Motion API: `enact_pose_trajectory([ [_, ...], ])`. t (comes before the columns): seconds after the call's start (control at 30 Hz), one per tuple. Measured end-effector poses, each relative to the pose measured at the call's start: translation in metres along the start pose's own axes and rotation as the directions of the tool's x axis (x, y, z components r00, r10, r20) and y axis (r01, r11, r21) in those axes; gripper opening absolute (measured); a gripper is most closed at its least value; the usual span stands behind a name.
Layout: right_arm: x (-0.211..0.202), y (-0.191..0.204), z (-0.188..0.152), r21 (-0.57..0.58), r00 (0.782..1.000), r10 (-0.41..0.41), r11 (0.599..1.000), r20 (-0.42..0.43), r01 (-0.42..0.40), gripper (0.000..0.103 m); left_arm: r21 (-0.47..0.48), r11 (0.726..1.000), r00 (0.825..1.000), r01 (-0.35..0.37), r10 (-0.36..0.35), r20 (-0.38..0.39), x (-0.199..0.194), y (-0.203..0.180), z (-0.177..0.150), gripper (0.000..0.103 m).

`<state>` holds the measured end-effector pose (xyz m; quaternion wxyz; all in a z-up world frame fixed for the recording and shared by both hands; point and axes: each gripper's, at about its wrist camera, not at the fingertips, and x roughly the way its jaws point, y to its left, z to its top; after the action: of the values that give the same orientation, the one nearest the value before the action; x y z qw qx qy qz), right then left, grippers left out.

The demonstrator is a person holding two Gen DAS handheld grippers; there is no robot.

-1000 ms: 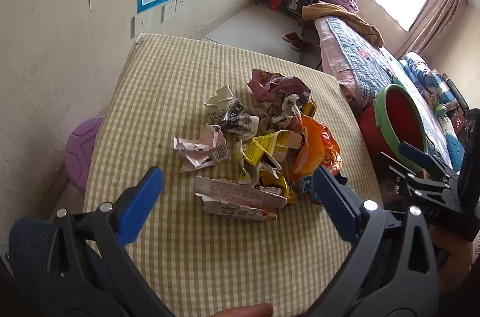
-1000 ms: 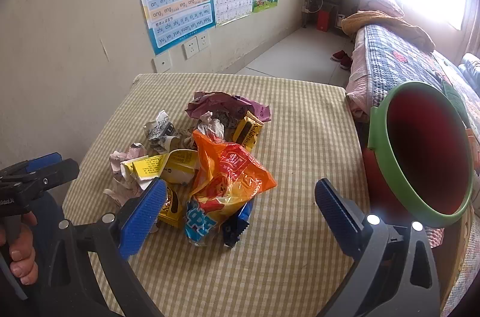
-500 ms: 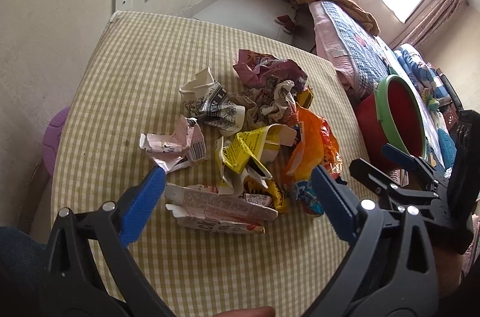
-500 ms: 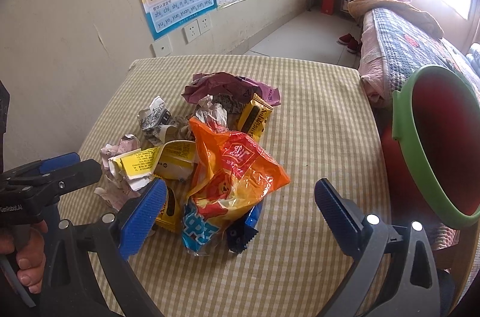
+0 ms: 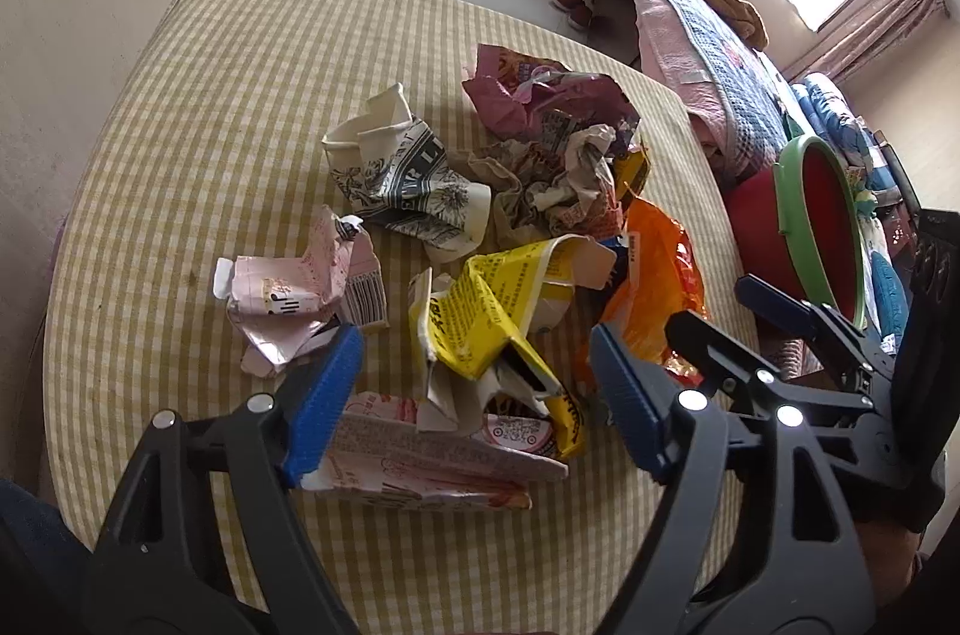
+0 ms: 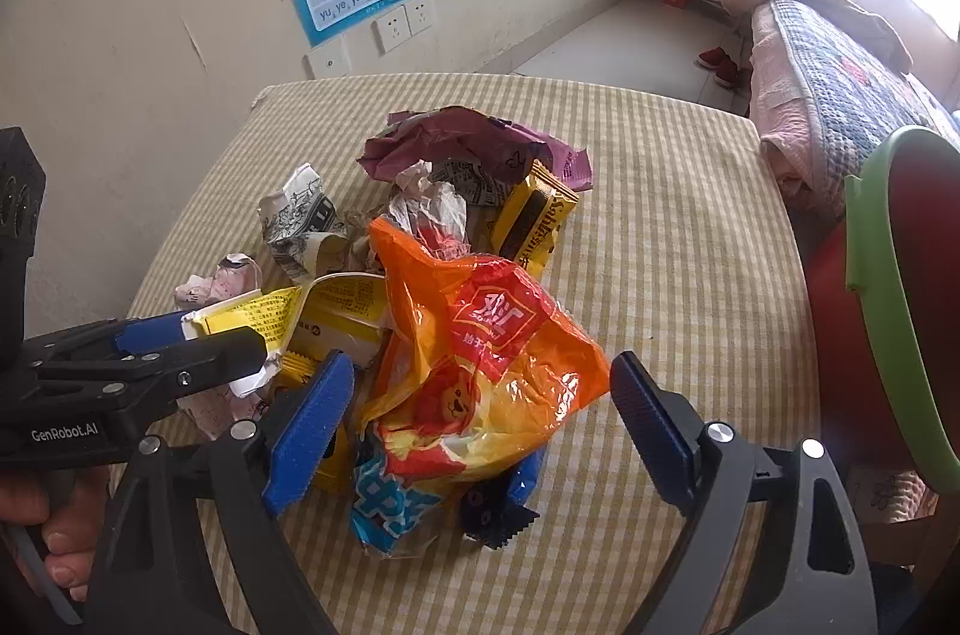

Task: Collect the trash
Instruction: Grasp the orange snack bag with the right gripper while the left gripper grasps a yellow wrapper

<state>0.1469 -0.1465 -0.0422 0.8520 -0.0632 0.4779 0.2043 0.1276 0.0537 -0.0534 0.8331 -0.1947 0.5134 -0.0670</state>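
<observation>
Both wrist views look steeply down, close over the same trash pile (image 5: 516, 263) on the table (image 6: 690, 239).

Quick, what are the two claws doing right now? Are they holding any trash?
Left claw: open, closing, yellow carton between its fingers, not gripped.
Right claw: open, closing around orange bag, not gripped.

Beside the red bucket (image 6: 900, 311) lay one orange bag (image 6: 480, 353), one purple wrapper (image 6: 468, 143), two yellow cartons (image 5: 480, 311) and one paper cup (image 5: 402, 179).

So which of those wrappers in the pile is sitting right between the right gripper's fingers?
The big orange snack bag, shiny with a red label. It lies between the closing right gripper fingers; the yellow and purple wrappers lie further off.
</observation>
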Motion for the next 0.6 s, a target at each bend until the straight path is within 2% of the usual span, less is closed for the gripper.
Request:
enact_pose_trajectory([
  [0.17,0.01,-0.001,0.0,-0.007,1.0,0.002,1.0,-0.023,-0.003,0.074,-0.009,1.0,1.0,0.01,-0.01,-0.019,0.009,0.002,0.0,0.052],
  [0.23,0.014,0.0,-0.001,-0.011,0.999,0.007,1.0,-0.036,-0.008,0.062,-0.011,1.0,1.0,0.014,-0.014,-0.024,0.011,0.002,0.0,0.044],
  [0.3,0.018,0.001,-0.001,-0.014,0.999,0.018,1.0,-0.049,-0.018,0.054,-0.01,1.0,1.0,0.016,-0.016,-0.025,0.011,0.003,-0.002,0.04],
  [0.4,0.02,0.003,-0.003,-0.016,0.998,0.028,0.999,-0.063,-0.029,0.035,-0.012,1.0,1.0,0.015,-0.016,-0.016,0.01,0.003,-0.001,0.034],
  [0.6,0.012,0.005,-0.002,-0.017,0.998,0.04,0.999,-0.043,-0.041,0.028,-0.018,1.0,1.0,0.014,-0.014,0.013,0.0,0.003,0.001,0.031],
])
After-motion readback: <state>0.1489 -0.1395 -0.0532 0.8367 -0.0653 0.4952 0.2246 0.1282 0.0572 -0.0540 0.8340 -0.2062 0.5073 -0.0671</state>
